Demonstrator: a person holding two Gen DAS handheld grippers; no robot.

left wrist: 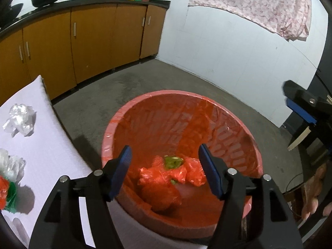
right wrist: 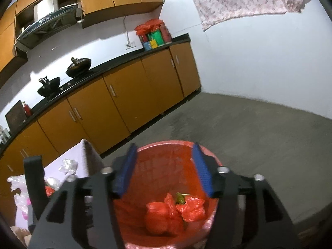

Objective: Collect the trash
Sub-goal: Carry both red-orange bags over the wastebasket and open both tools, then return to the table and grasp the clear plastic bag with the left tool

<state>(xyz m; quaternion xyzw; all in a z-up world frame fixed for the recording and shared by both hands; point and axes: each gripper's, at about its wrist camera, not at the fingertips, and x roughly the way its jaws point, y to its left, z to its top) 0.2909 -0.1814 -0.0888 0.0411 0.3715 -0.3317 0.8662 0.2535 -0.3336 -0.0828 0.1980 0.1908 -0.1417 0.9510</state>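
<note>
**Trash collection: bin, table and grippers**

Item 1. A pink waste bin (left wrist: 182,95), lined with a red plastic bag (left wrist: 207,124), is set on the grey floor just beside a white table (left wrist: 51,145). Crumpled red bags (left wrist: 172,176) and a green scrap (left wrist: 173,160) are seen lying at the bottom of the bin.

Item 2. The left gripper (left wrist: 165,172) is held above the bin opening, tilted downward. Its blue-padded jaws are spread apart and nothing is held between them.

Item 3. The right gripper (right wrist: 164,170) is likewise held over the bin, with its jaws parted and empty; the bin's contents are seen through the gap.

Item 4. Uncollected trash is left on the table: a crumpled clear plastic wad (left wrist: 19,120) toward the far end, a second white wad (left wrist: 11,165) nearer, and a red and green bundle (left wrist: 7,193) touching it.

Item 5. Orange cabinets (right wrist: 124,99) under a black counter are ranged along the wall, with two woks (right wrist: 78,66) placed on top. A floral cloth (left wrist: 259,4) is hung against the white wall.
</note>
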